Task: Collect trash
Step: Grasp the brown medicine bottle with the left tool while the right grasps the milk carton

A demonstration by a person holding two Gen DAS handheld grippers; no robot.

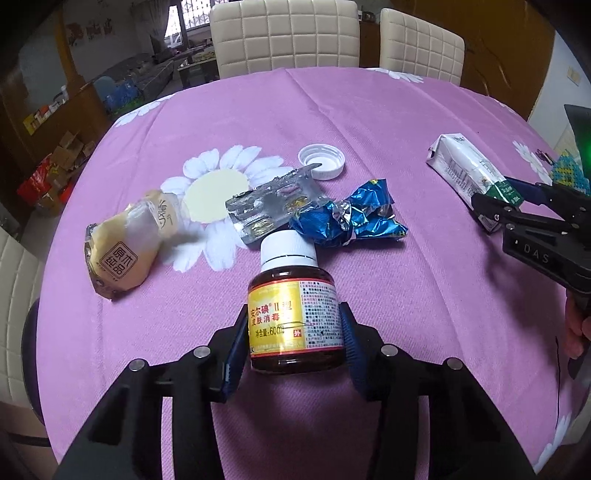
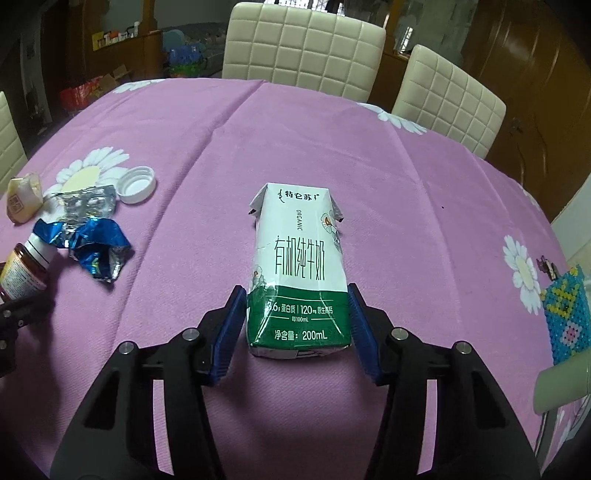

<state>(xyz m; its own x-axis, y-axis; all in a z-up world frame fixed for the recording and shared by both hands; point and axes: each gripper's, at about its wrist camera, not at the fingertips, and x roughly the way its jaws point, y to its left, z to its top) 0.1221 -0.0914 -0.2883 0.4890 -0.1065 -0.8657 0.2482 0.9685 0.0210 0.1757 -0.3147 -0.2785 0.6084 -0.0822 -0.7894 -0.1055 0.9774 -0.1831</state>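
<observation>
A brown bottle [image 1: 293, 295] with a yellow label and a white cap lies on the pink tablecloth [image 1: 369, 110]. My left gripper [image 1: 293, 314] is shut on it, a blue pad pressed against each side. A white and green milk carton [image 2: 299, 251] lies flat further right, and my right gripper [image 2: 296, 291] is shut on its green end. Loose trash sits behind the bottle: a blue foil wrapper [image 1: 351, 218], a silver blister pack [image 1: 273, 206], a white lid [image 1: 321, 161] and a beige wrapper [image 1: 122, 254].
Two cream padded chairs [image 1: 284, 33] stand at the table's far edge. A blue beaded box [image 2: 565, 317] and a pale rounded object [image 2: 561, 387] sit at the table's right edge. Boxes and clutter lie on the floor [image 1: 48, 177] to the left.
</observation>
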